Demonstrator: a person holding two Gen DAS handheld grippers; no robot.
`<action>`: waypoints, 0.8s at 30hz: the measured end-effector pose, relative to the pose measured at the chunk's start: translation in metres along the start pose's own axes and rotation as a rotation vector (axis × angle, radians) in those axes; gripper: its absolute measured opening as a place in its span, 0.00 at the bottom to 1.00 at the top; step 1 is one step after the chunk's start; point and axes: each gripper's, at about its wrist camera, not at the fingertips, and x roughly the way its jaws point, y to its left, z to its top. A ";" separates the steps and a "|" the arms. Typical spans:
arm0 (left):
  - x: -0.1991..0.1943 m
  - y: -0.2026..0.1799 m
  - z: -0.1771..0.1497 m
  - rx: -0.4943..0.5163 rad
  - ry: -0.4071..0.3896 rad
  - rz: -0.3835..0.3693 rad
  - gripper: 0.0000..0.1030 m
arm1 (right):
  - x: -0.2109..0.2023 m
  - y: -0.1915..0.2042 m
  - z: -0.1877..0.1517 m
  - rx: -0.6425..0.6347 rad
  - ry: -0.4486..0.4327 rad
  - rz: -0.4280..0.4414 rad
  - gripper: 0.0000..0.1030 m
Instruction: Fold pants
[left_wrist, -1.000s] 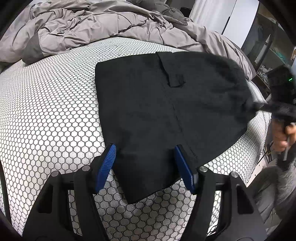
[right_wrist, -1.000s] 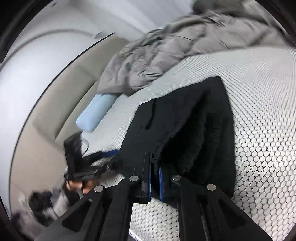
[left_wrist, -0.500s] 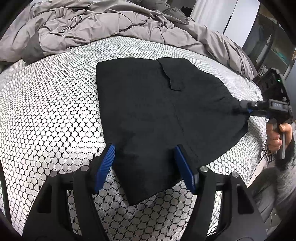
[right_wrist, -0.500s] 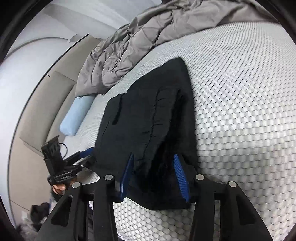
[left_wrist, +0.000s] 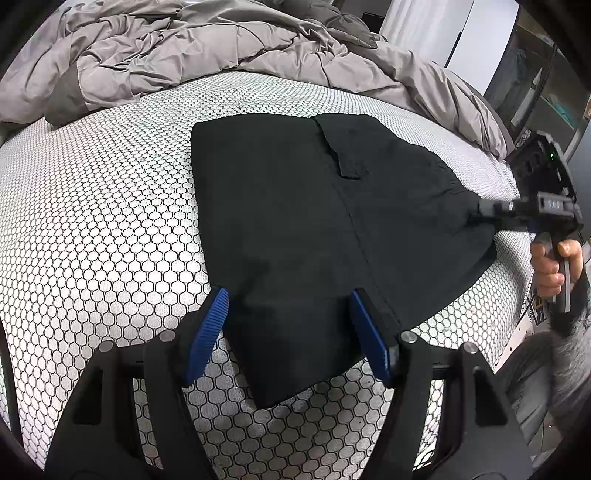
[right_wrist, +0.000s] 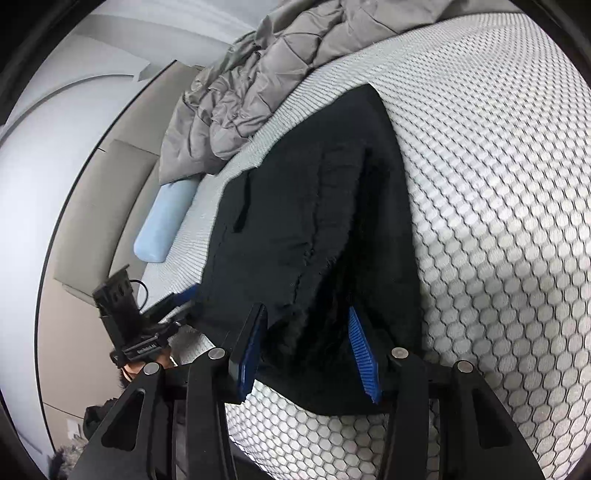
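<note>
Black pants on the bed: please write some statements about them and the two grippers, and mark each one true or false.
1. The black pants lie folded on the honeycomb-patterned mattress. True.
2. The right gripper is clamped shut on the fabric. False: its jaws have just been opening and now stand apart, with the cloth lying loose between them.
3. The left gripper is open over the near end of the pants. True.
4. The grey comforter covers the pants. False: it is bunched at the far side, apart from them.
5. A light blue pillow lies beside the mattress. True.

A rumpled grey duvet lies on the honeycomb-patterned mattress.
</note>
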 end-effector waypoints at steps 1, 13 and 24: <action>0.000 0.000 0.000 -0.001 0.000 0.000 0.63 | 0.000 0.003 0.003 -0.007 -0.014 0.013 0.46; 0.004 -0.005 0.001 -0.003 -0.001 0.010 0.64 | 0.008 0.000 0.002 -0.074 0.043 0.055 0.46; 0.003 0.000 0.001 -0.012 -0.006 -0.008 0.64 | -0.037 0.044 -0.024 -0.184 -0.084 -0.009 0.12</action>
